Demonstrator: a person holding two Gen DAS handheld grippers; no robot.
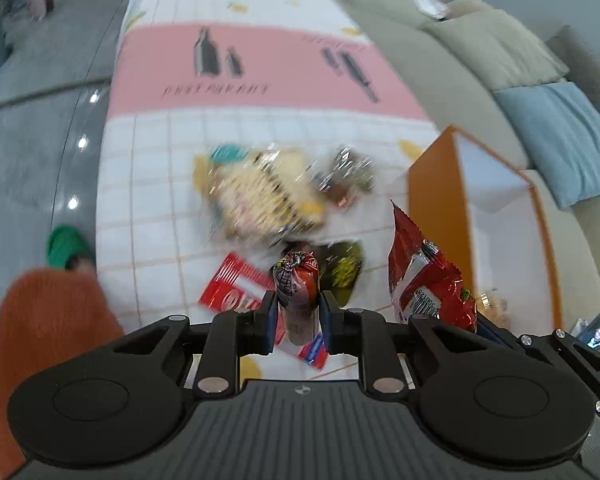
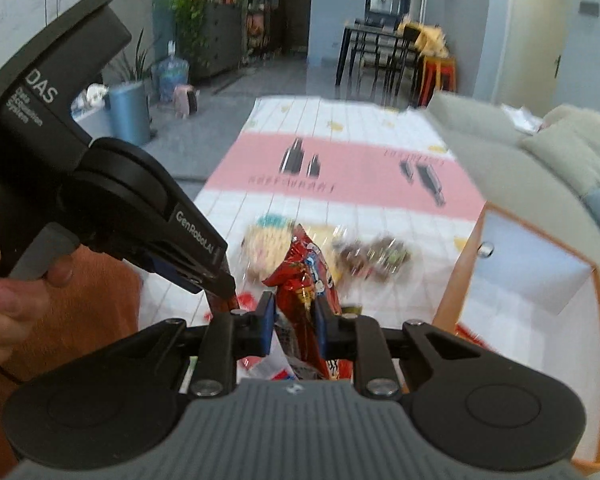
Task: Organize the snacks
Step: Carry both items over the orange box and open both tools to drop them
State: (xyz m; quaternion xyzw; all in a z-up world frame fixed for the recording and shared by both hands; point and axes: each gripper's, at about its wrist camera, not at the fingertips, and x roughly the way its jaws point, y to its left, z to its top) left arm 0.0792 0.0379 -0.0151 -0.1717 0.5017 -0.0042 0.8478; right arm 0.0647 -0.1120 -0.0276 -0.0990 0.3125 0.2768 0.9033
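Left claw (image 1: 298, 308) grips a sausage stick (image 1: 296, 292) upright at centre frame; right claw (image 2: 294, 316) clenches a red snack bag (image 2: 306, 280) — both presumably headed for the orange box (image 2: 520, 280) at right.

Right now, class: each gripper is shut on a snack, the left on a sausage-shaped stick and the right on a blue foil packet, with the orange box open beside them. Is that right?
One detail is wrong. The right gripper is shut on a red foil packet, not a blue one, as the right wrist view shows. The left gripper does clamp the sausage-shaped stick, and the orange box stands open beside them.
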